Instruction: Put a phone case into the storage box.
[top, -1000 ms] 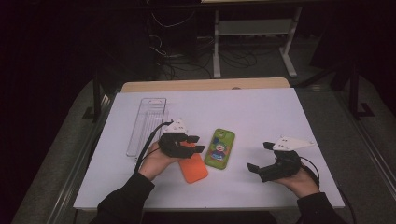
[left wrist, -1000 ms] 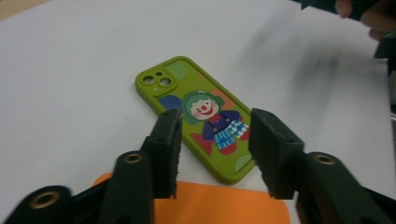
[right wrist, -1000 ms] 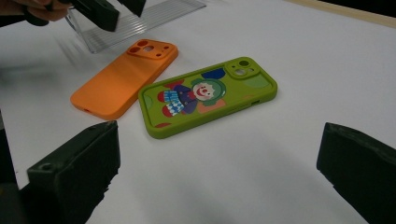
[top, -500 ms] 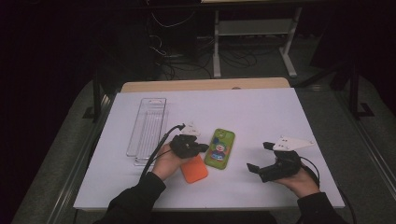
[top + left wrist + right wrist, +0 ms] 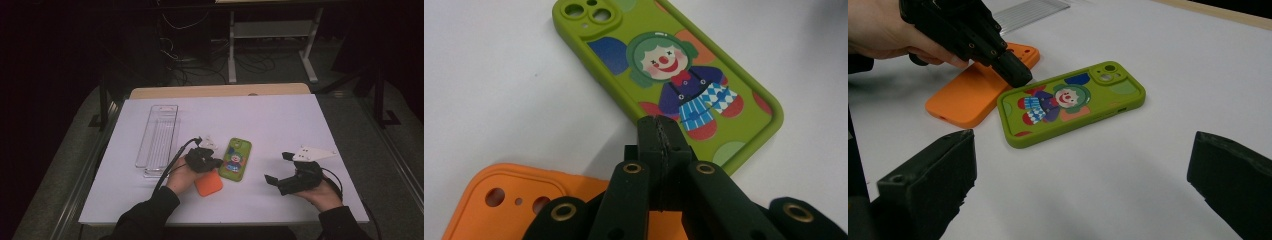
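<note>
A: Status of the left claw [image 5: 659, 131]; jaws fully closed, pads pressed together with nothing between them; the tip sits at the near edge of the green clown phone case [image 5: 669, 75], above the orange phone case [image 5: 519, 200].

B: Location of the cases?

A: Both lie flat on the white desk [image 5: 280, 120], back side up; the orange case just beside the green one, toward the person; a clear tray [image 5: 157, 140] stands well apart to the left.

B: Right claw [image 5: 1083, 190]?

A: Jaws wide apart, empty, held near the green case on its other side.

B: Failure risks?

A: A closed tip can only push; pressing the soft rim at an angle will likely spin or skid the green case across the smooth desk; it may ride onto the orange case; a steep push could flip it; the open right claw is probably too far off to stop it.
</note>
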### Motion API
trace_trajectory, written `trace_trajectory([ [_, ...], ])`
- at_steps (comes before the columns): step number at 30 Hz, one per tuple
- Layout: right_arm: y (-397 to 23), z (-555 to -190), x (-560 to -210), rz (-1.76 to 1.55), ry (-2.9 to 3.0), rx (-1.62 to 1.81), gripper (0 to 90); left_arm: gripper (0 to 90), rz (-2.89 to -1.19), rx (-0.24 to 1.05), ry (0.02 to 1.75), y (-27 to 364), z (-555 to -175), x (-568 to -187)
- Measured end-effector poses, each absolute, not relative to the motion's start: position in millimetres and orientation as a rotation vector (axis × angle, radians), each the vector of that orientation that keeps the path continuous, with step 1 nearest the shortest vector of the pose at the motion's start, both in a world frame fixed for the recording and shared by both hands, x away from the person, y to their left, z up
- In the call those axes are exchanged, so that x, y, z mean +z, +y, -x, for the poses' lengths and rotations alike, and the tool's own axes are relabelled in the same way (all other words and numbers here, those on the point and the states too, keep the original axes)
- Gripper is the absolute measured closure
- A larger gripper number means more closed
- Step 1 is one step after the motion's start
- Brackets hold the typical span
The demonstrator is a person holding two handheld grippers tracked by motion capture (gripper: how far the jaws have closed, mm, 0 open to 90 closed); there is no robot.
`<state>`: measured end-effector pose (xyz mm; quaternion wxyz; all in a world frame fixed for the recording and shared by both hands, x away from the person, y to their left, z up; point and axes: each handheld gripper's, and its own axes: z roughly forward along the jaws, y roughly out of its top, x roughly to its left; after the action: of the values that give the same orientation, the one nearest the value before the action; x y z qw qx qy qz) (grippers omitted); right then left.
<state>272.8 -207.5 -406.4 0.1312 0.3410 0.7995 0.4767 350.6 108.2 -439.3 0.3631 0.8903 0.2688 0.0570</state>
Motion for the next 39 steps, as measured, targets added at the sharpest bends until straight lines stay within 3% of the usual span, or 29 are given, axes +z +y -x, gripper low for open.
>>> trace_trajectory([
  [30,-208,-272,-407,-0.997,2.323,1.380,0.0,89.5,-2.237,0.027,0.620,68,-345,-444],
  [35,-208,-272,-407,-0.999,2.321,1.381,0.0,82.0,-2.215,0.037,0.569,77,-343,-429],
  [39,-208,-272,-407,-0.998,2.322,1.379,0.0,66.2,-2.197,0.025,0.537,90,-339,-415],
])
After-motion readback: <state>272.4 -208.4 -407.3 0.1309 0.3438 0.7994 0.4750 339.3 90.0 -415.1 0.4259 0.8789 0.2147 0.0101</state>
